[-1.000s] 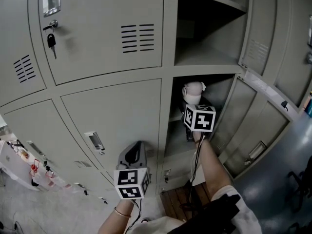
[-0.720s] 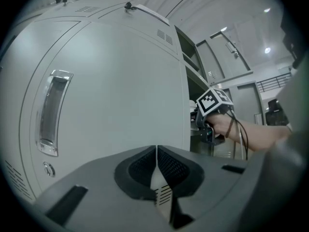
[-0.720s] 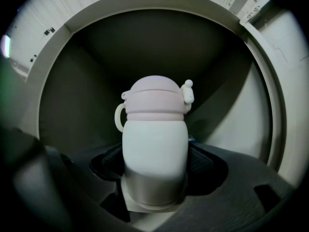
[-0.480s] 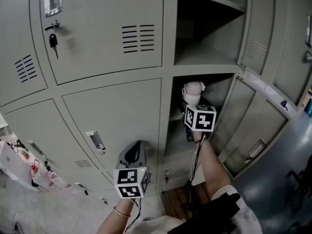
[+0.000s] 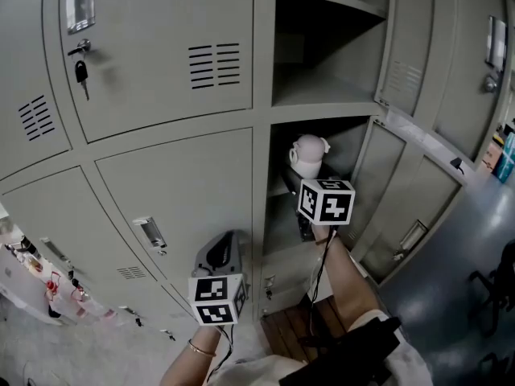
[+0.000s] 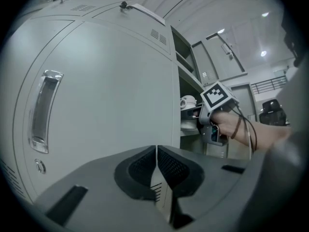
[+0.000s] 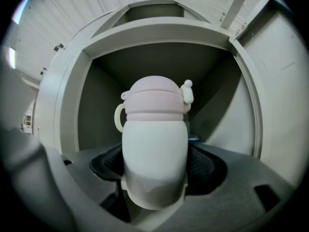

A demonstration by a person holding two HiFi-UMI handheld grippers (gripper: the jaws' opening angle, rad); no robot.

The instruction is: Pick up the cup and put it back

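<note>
Jaws on cup (image 7: pixel 154 149) w/in locker (image 7: pixel 159 33)

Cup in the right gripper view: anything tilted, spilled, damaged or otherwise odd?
Nothing stands out. The cup sits upright in the right hand-held gripper, lid on, with no spill or damage visible, in front of the open locker compartment.

Of the 2 open compartments, the lower one (image 7: pixel 94 115) leaves free room beside and above the cup (image 7: pixel 154 129) (its walls stand well apart). Its door (image 5: pixel 410 191) hangs open beside the right gripper (image 7: pixel 154 164). A closed door (image 6: pixel 106 95) blocks the left gripper (image 6: pixel 157 161).
</note>
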